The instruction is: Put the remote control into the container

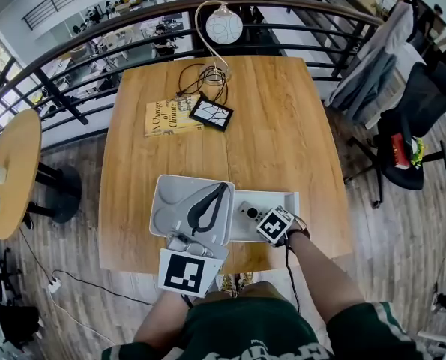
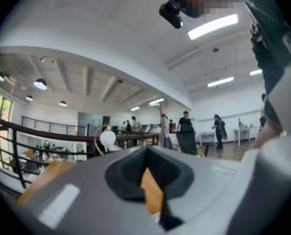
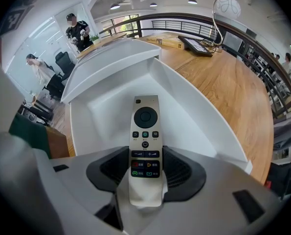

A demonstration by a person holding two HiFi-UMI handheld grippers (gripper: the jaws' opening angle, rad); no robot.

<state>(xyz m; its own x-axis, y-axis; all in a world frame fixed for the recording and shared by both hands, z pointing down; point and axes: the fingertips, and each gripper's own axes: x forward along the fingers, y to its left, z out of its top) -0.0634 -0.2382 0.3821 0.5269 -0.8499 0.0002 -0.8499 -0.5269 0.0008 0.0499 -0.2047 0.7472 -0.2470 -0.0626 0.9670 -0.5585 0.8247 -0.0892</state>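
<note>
My right gripper (image 3: 145, 156) is shut on the lower half of a slim white remote control (image 3: 145, 131), its pads against both long sides. The remote's top end with the round button reaches out over the inside of the white container (image 3: 199, 119). From the head view, the container (image 1: 290, 201) sits near the table's front edge and the right gripper (image 1: 257, 216) hangs over it with the remote (image 1: 246, 211). Just left of the container is my left gripper (image 1: 224, 188). Its dark jaws meet at the tips with nothing in them. In its own view, the left gripper (image 2: 146, 154) points out over the table.
On the wooden table (image 1: 282, 126), far side, lie a yellow book (image 1: 172, 117), a dark tablet (image 1: 211, 113), cables and a globe lamp (image 1: 223, 27). A curved railing (image 1: 95, 47) runs behind. A round side table (image 1: 13, 171) stands left, a chair with clothes (image 1: 414, 118) right.
</note>
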